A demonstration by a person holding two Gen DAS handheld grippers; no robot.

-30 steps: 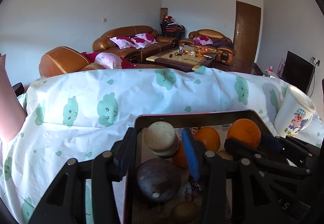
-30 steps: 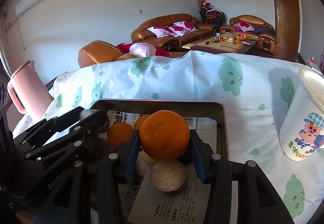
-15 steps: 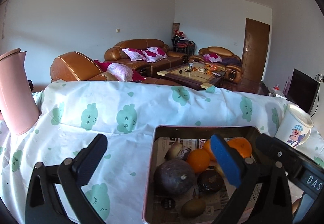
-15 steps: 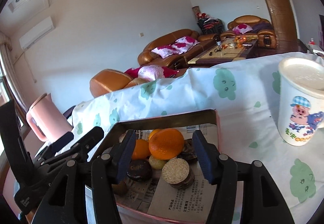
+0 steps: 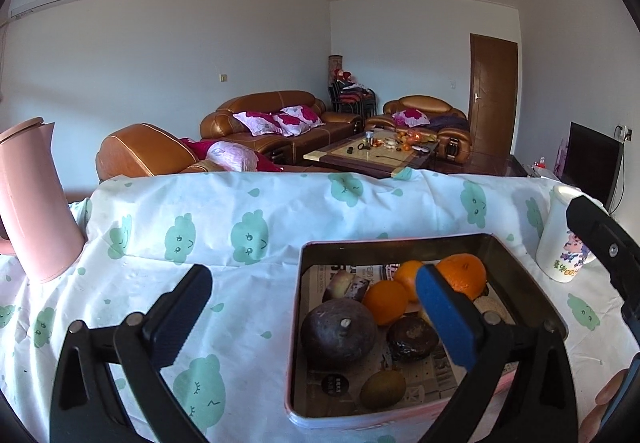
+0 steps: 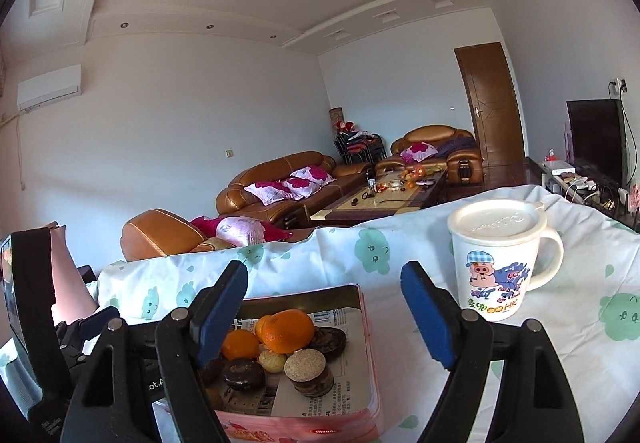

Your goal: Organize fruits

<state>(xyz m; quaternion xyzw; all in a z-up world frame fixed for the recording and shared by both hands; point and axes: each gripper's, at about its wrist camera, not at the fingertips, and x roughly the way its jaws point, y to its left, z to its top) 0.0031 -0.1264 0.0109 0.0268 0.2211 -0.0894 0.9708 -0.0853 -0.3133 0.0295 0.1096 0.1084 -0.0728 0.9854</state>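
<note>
On the left, the pink kettle (image 5: 32, 203) stands on the cloud-print tablecloth (image 5: 240, 283) of the table, well clear of the work. The left tongs (image 5: 312, 307) stand wide apart with nothing between them, their left pad over bare cloth and their right pad over the tin tray (image 5: 520, 267). The fruits lie together in that newspaper-lined tray: a dark round fruit (image 5: 338, 331) at the near left, a kiwi (image 5: 382, 389) in front, and oranges (image 5: 462, 275) piled toward the back.

The right tongs (image 6: 324, 311) have just been opening and are empty too, hanging above the tray's right edge, with the top orange (image 6: 286, 331) lying free on the pile. The step appears to be a release and pull-back, so both tongs should back straight away from the tray without brushing the stacked fruit, which looks ready to roll. Further right, the lidded pig mug (image 6: 496, 263) stands just beside the right tongs' outer finger; swinging that way risks tipping it.
</note>
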